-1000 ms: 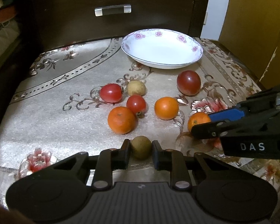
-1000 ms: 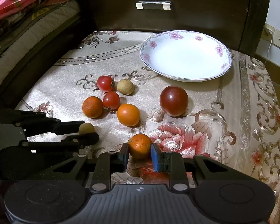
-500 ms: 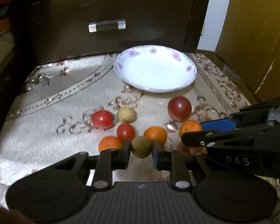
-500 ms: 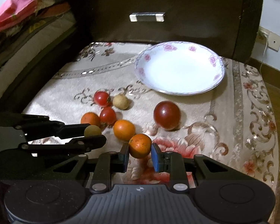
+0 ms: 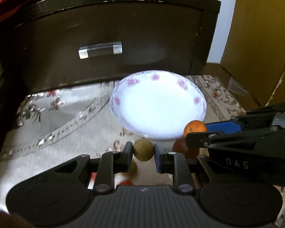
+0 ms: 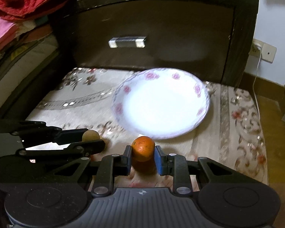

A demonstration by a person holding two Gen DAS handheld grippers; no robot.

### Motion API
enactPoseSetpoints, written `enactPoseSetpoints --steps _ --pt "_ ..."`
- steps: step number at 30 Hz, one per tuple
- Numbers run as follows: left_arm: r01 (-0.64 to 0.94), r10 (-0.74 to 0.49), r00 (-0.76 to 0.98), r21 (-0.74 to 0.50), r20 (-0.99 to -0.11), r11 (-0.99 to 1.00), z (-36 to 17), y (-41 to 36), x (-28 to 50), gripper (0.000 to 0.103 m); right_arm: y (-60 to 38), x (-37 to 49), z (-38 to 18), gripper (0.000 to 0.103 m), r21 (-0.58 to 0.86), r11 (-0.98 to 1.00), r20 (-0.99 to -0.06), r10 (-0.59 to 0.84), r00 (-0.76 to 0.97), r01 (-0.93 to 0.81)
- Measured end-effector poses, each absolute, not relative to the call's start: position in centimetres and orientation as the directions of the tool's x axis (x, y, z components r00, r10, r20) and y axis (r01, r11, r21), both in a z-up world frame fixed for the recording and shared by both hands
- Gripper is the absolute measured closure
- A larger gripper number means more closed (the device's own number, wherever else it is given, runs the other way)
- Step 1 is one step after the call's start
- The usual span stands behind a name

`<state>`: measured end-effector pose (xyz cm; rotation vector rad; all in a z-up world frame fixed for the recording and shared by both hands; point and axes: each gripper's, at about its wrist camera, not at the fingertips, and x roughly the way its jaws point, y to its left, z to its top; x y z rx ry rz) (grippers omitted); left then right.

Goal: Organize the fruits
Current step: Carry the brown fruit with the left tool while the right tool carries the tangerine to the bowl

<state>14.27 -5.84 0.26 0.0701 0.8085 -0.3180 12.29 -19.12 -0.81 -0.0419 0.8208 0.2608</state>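
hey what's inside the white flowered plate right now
Nothing shows inside the plate: its white bowl is bare in both views. The right gripper with its orange fruit covers a bit of the near rim in the left wrist view, and that bit shows bare in the right wrist view.

Glossy white glazed plate [image 5: 196, 98] with pink floral rim; matt woven floral tablecloth [image 5: 47, 125] with a slight sheen; dark lacquered wood drawer front [image 5: 123, 28] bearing a shiny metal-ended handle [image 5: 100, 49]; matt black plastic gripper [image 6: 143, 156]; dimpled orange [image 6: 143, 147]; dull, rough brown fruit [image 5: 143, 149].
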Motion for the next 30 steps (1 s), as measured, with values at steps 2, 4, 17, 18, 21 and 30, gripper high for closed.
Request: enactPoseSetpoints --steps 2,4,17,18,21,30 --pt "0.307 -0.251 0.65 -0.054 -0.718 0.95 0.2 -6.1 15.2 0.073 -19.3 13.3 -0.8 0.08 0.06 0.969 -0.725 0.208 0.657 -0.241" --pt "0.308 -0.251 0.651 -0.053 -0.717 0.95 0.0 -6.3 16.1 0.074 -19.5 14.2 -0.9 0.08 0.053 0.97 -0.721 0.201 0.663 -0.237" --pt "0.309 -0.249 0.66 -0.047 -0.709 0.95 -1.4 -6.8 18.4 0.074 -19.6 17.3 -2.2 0.079 0.007 0.973 -0.724 0.164 0.671 -0.23" --pt "0.309 -0.249 0.662 -0.045 -0.707 0.95 -1.4 -6.8 18.4 0.074 -19.5 17.4 -2.2 0.078 0.006 0.973 -0.723 0.164 0.671 -0.231" --pt "0.307 -0.246 0.665 -0.042 -0.706 0.951 -1.5 -6.8 18.6 0.074 -19.5 17.6 -2.3 0.078 0.001 0.973 -0.719 0.161 0.676 -0.231" --pt "0.312 -0.255 0.662 -0.051 -0.705 0.949 -1.6 -6.8 18.8 0.071 -19.8 18.0 -2.5 0.076 0.005 0.977 -0.717 0.152 0.681 -0.213"
